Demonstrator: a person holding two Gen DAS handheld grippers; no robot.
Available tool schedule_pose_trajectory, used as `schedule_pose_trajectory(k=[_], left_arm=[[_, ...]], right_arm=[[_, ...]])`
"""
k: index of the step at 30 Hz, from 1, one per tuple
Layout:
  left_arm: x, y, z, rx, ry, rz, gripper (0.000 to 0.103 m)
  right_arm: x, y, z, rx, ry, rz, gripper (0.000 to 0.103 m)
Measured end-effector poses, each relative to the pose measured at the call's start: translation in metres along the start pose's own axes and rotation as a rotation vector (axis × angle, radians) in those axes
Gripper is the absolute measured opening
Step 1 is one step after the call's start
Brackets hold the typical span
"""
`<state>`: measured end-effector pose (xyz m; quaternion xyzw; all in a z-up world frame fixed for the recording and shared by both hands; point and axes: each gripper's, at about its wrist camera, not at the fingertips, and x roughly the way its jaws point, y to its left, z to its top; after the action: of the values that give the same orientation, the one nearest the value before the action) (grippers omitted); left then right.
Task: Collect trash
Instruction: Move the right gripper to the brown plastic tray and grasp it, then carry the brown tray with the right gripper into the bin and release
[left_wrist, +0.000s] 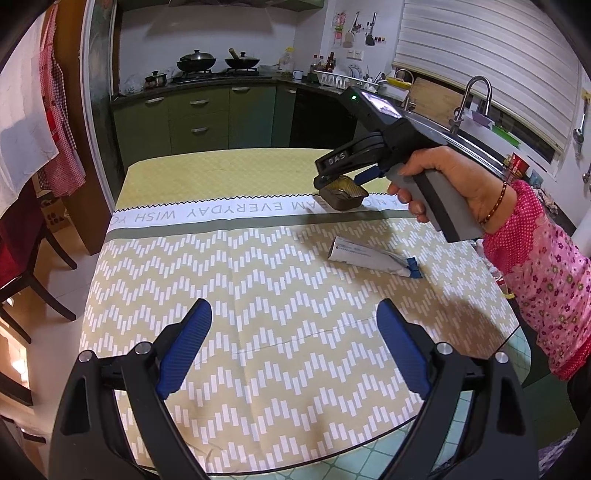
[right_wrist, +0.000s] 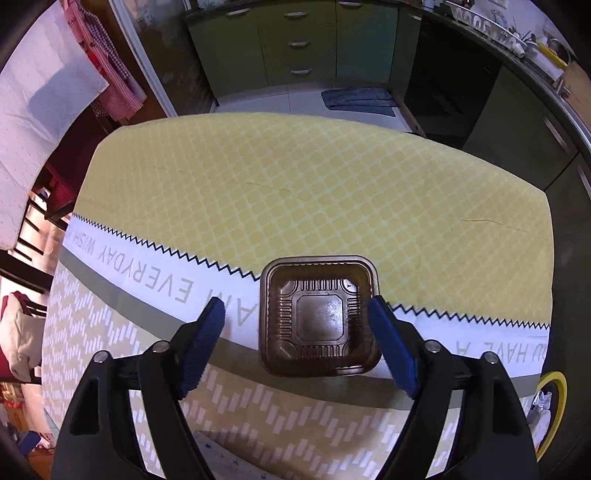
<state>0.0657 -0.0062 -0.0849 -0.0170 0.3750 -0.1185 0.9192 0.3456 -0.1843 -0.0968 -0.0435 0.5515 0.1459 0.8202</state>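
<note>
A small square brown plastic tray lies empty on the white lettered band of the tablecloth. My right gripper hangs over it pointing steeply down, jaws wide; the right blue finger is at the tray's right rim and the left finger stands clear of it. In the left wrist view a hand holds that gripper above the tray. A squeezed white tube with a blue cap lies nearer, to the right. My left gripper is open above the chevron cloth, with nothing in it.
Dark wooden chairs stand at the table's left. Green cabinets and a sink faucet lie beyond. A blue cloth is on the floor past the far edge. A yellow-rimmed container sits below the table's right edge.
</note>
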Motion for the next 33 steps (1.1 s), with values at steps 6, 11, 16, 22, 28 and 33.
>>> schedule_pose_trajectory(k=[6, 11, 16, 22, 28, 33], left_arm=[[0.003, -0.001, 0.0, 0.002, 0.005, -0.013, 0.086], [0.002, -0.001, 0.0, -0.001, 0.005, -0.009, 0.086], [0.001, -0.001, 0.0, 0.0, 0.006, -0.007, 0.086], [0.0, -0.006, 0.002, 0.011, 0.001, -0.014, 0.086], [-0.002, -0.015, 0.002, 0.032, -0.002, -0.024, 0.086], [-0.005, -0.025, 0.003, 0.049, -0.006, -0.034, 0.086]], right_arm=[[0.007, -0.006, -0.001, -0.008, 0.032, 0.007, 0.066], [0.015, 0.004, -0.005, -0.049, 0.06, 0.008, 0.023], [0.007, 0.008, -0.009, -0.068, 0.02, 0.021, 0.005], [-0.025, 0.007, -0.022, -0.089, -0.024, 0.047, 0.005], [-0.073, -0.01, -0.053, -0.112, -0.087, 0.041, 0.005], [-0.121, -0.047, -0.093, -0.096, -0.139, 0.012, 0.005]])
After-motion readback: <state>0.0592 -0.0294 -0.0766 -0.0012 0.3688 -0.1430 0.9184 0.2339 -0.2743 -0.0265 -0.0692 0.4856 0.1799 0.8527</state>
